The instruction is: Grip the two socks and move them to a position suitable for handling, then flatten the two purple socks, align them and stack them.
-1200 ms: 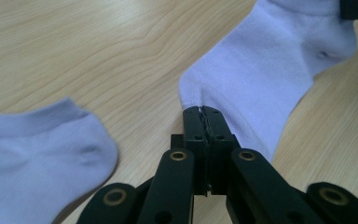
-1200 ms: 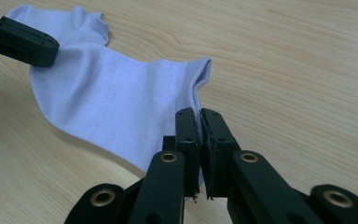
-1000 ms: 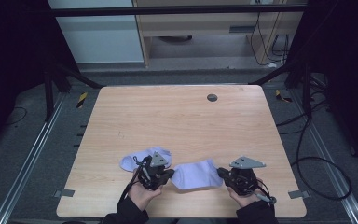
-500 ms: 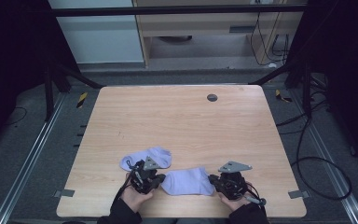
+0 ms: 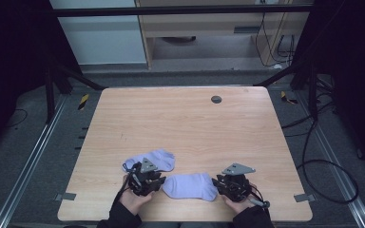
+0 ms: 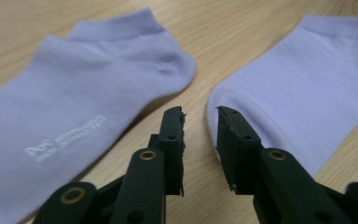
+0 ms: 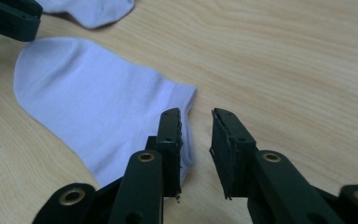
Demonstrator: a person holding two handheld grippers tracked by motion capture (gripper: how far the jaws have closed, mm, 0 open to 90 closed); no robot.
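Two lilac ankle socks lie on the wooden table [image 5: 185, 128]. One sock [image 5: 190, 186] lies flat between my grippers near the front edge. The other sock [image 5: 158, 159], with white lettering [image 6: 65, 137], lies just behind the left gripper [image 5: 160, 180]. In the left gripper view the left gripper [image 6: 200, 116] is open at the near sock's toe [image 6: 303, 93], with bare wood in the gap. The right gripper [image 7: 196, 116] is open at that sock's cuff [image 7: 102, 112], pads off the cloth. Both pairs of jaws have just been opening, with nothing between them.
A dark round grommet [image 5: 216, 99] sits in the table's far side. Grey tape tabs [image 5: 65, 196] [image 5: 302, 197] mark the front corners. The front edge runs just under both hands. Cables [image 5: 323, 161] lie on the floor to the right.
The sock that both grippers held stretched between them came down toward the front edge and now lies flat. Both pairs of jaws have let go of it and stand apart.
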